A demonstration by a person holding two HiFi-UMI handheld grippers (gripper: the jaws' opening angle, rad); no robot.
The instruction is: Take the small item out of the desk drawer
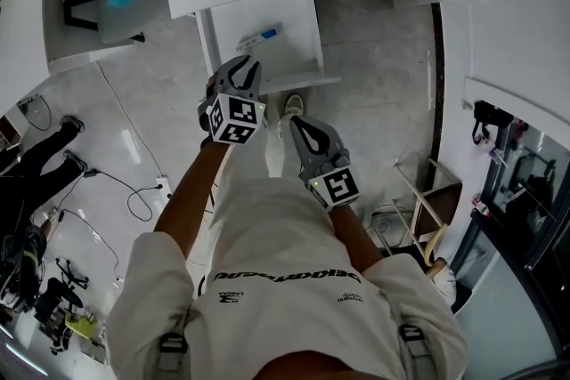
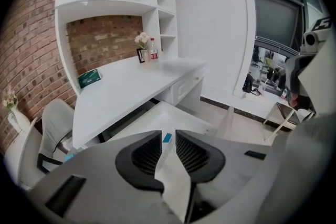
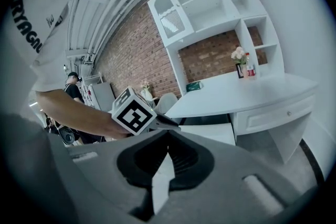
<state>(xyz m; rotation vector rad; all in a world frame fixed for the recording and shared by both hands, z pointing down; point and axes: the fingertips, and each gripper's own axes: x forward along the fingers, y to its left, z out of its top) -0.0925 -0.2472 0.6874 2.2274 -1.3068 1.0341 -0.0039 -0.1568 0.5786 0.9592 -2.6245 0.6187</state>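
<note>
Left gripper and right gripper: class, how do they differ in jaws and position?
The left gripper has its jaws apart and empty; the right gripper has them together. The left gripper points toward the open drawer; the right gripper sits nearer the person. Both are grey and carry a marker cube.

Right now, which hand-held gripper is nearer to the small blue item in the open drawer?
Left. The left hand-held gripper hovers at the front of the drawer, jaws apart, aimed at the small blue item. The right hand-held gripper hangs farther back, shut.
</note>
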